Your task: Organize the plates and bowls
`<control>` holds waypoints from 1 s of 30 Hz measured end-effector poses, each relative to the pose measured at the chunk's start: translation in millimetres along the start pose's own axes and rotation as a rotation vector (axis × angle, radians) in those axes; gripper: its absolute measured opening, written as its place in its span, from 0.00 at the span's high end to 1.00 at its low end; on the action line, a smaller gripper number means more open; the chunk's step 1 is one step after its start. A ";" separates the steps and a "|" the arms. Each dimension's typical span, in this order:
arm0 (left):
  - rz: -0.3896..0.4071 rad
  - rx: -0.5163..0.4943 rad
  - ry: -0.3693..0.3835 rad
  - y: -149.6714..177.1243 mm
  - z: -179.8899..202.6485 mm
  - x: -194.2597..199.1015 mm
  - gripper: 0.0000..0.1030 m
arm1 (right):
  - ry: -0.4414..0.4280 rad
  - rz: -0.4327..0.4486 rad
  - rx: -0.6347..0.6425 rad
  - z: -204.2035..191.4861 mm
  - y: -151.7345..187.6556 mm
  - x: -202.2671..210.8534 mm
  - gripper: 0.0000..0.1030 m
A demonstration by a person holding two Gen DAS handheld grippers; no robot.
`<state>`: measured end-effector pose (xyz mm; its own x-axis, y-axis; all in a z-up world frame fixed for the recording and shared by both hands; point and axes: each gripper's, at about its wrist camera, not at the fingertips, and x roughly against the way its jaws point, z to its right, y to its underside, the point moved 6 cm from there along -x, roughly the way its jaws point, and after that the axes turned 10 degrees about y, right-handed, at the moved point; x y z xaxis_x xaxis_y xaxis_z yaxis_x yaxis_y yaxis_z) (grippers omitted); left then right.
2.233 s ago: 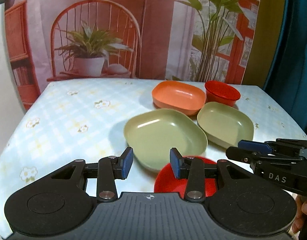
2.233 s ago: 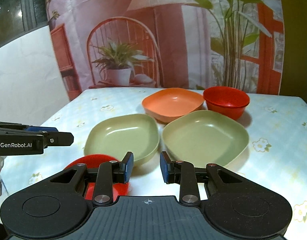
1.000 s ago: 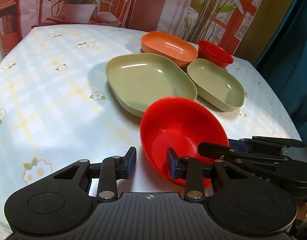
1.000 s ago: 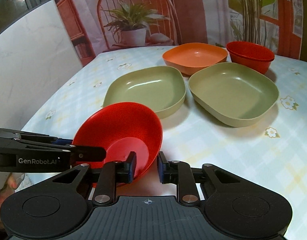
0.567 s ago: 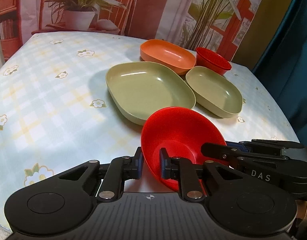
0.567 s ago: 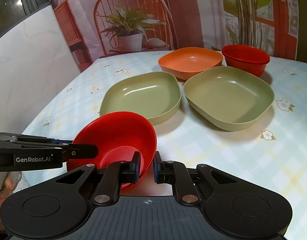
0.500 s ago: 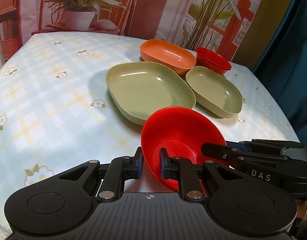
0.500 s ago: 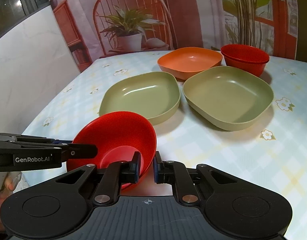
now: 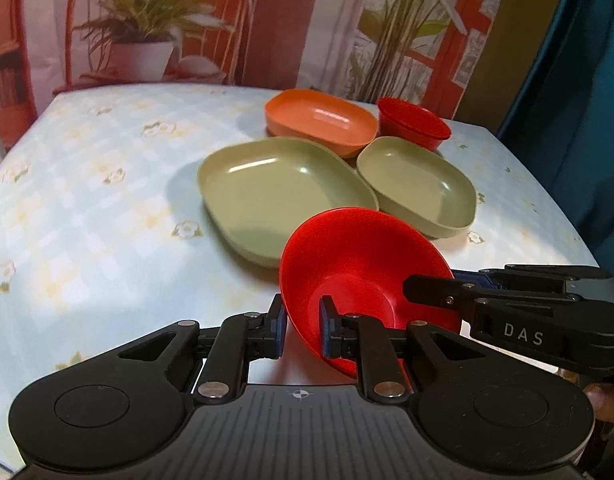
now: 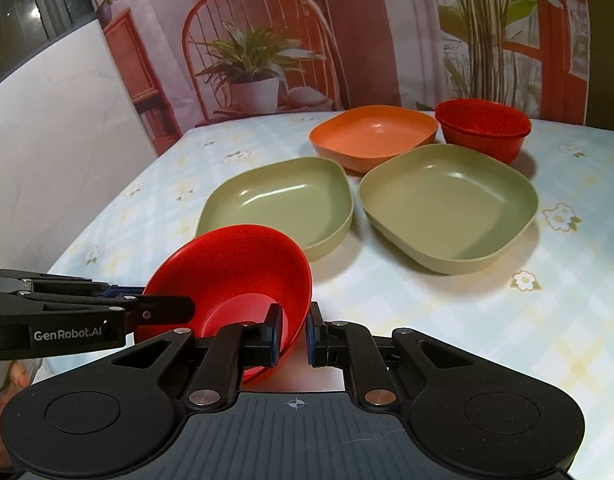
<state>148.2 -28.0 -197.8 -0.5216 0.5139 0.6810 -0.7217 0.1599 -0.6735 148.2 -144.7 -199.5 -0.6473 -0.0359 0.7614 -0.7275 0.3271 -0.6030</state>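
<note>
- Red bowl (image 9: 359, 256) and green plates (image 9: 283, 196): smooth plastic with a soft sheen.
- Table (image 9: 87, 208): floral checked cloth.
- Hand-held gripper (image 9: 301, 330): matt black plastic, metal rivets.

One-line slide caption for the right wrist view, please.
Both grippers, left and right, clamp the near red bowl's rim, with plates behind.

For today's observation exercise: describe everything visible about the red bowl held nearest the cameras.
The near red bowl is round, glossy, plastic-looking and empty, with a flat bottom. It sits tilted at the table's near edge. The left tongs and right tongs each pinch its rim from opposite sides. It stands apart from the other dishes.
</note>
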 end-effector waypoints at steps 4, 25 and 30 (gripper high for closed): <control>0.015 -0.032 -0.003 -9.9 4.7 2.3 0.83 | -0.001 0.017 -0.016 4.8 -6.2 3.2 0.89; 0.086 -0.153 0.040 -106.9 45.6 -22.7 0.82 | 0.037 0.145 -0.082 58.2 -88.7 15.8 0.89; 0.089 -0.149 0.072 -131.4 49.4 -37.4 0.83 | 0.048 0.166 -0.097 75.9 -117.2 15.5 0.89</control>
<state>240.1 -109.9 -120.5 -0.5426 0.5900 0.5980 -0.5957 0.2317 -0.7691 206.2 -255.3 -135.1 -0.7432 0.0702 0.6653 -0.5848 0.4148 -0.6971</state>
